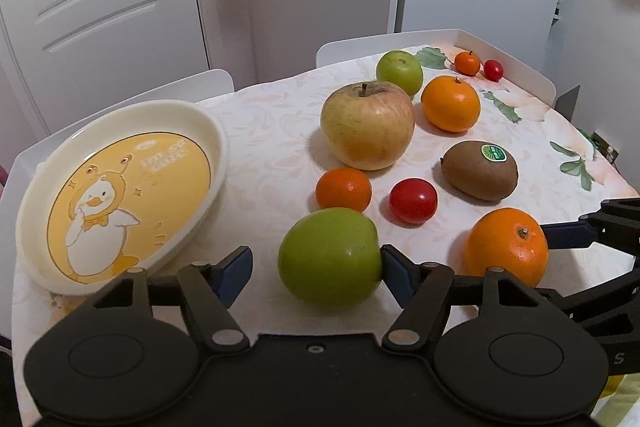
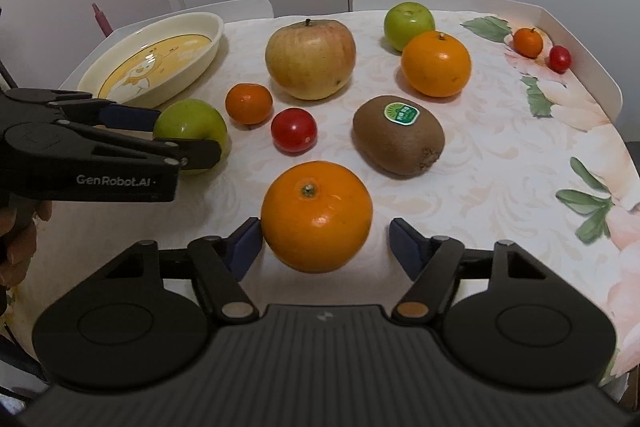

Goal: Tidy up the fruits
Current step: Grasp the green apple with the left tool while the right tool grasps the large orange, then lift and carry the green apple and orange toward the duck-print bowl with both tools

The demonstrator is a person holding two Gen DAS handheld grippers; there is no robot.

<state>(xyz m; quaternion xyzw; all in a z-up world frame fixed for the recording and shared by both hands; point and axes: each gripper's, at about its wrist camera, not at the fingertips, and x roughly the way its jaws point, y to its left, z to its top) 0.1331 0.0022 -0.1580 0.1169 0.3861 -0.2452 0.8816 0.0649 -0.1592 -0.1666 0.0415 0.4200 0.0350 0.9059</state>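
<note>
A cream plate with a yellow duck print [image 1: 120, 195] lies at the table's left; it also shows in the right wrist view [image 2: 160, 59]. My left gripper [image 1: 316, 267] is open around a green apple [image 1: 330, 257]; its right pad touches the apple, the left pad stands apart. In the right wrist view the left gripper [image 2: 176, 135] straddles that apple [image 2: 190, 123]. My right gripper [image 2: 324, 239] is open around an orange [image 2: 316, 217], the left pad touching or nearly so, the right pad apart. That orange [image 1: 506, 247] sits at the lower right of the left wrist view.
On the flowered tablecloth [image 2: 500, 147] lie a large yellow-red apple [image 2: 310, 59], a second green apple [image 2: 408, 21], another orange [image 2: 436, 63], a kiwi [image 2: 398, 135], a small mandarin [image 2: 248, 103], a red tomato [image 2: 294, 129], and a far mandarin [image 2: 528, 43] and tomato [image 2: 559, 58]. White chairs stand behind.
</note>
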